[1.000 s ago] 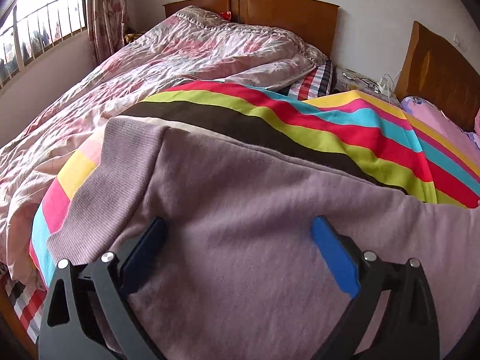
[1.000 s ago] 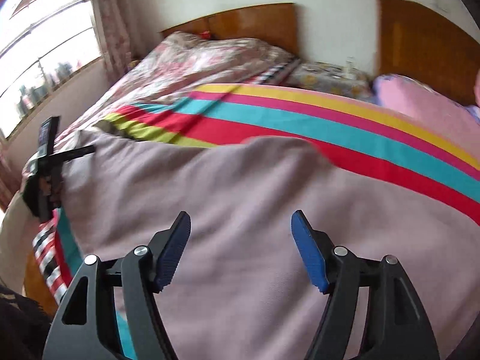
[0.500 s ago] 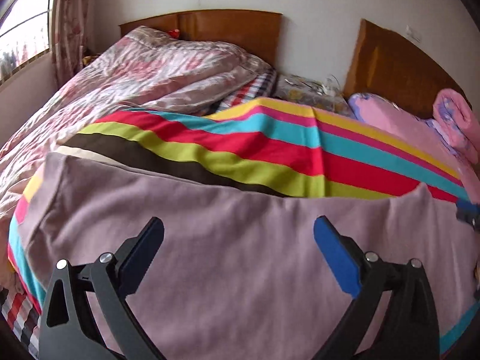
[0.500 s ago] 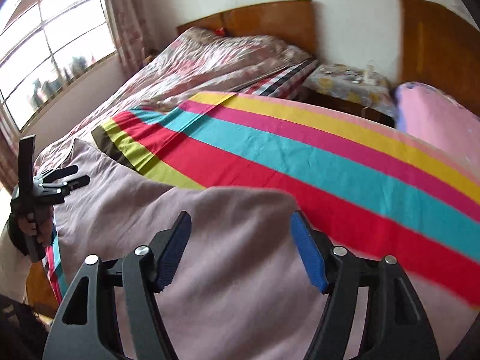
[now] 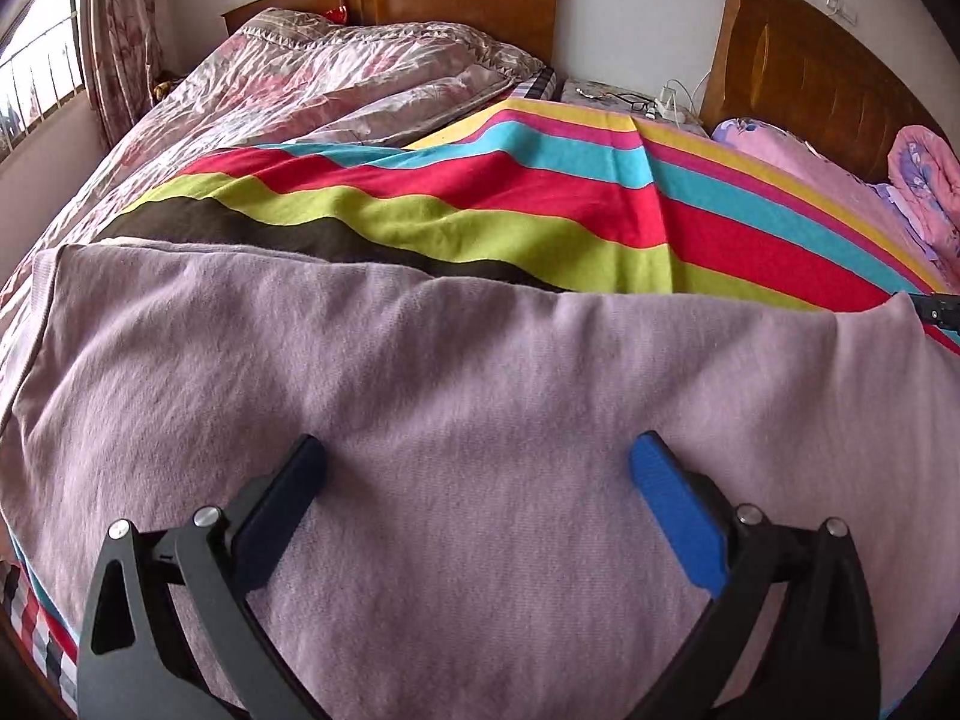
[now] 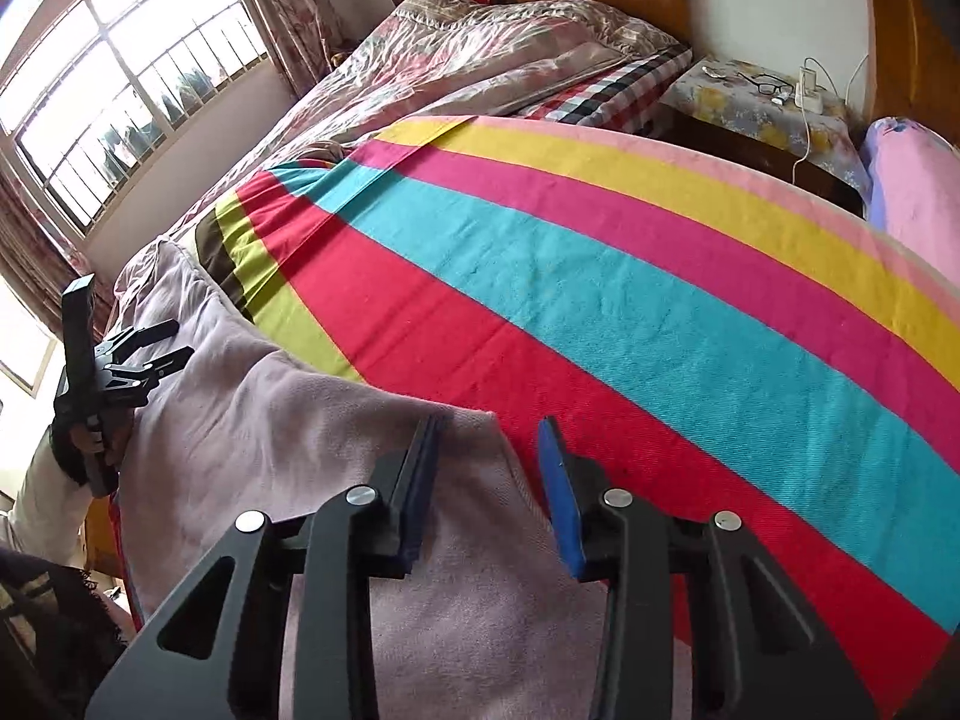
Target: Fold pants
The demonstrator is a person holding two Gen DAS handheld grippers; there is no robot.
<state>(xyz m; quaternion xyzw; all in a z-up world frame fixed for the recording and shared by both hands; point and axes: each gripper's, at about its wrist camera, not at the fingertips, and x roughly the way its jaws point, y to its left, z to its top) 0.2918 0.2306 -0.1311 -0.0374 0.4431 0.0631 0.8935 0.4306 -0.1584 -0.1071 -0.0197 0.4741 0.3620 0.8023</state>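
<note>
Mauve pants [image 5: 450, 360] lie spread across the near edge of a bed, on a striped blanket [image 5: 540, 192]. My left gripper [image 5: 477, 450] hovers just over the middle of the cloth, jaws wide open, nothing between them. In the right wrist view the pants [image 6: 270, 420] end in a corner that lies between the blue pads of my right gripper [image 6: 487, 438]. Its jaws are closing, with a gap still showing beside the right pad. The left gripper [image 6: 144, 354] shows at the far left there, held by a hand.
The striped blanket [image 6: 600, 300] covers the bed beyond the pants. A floral quilt [image 5: 300, 78] is heaped at the back left, pink bedding [image 5: 810, 174] at the right. A nightstand [image 6: 762, 102] with glasses and cables stands between two wooden headboards. A window [image 6: 120, 78] is on the left.
The left gripper slid sideways along the pants, still open. The right gripper moved to the pants' right corner, and its jaws narrowed around that corner.
</note>
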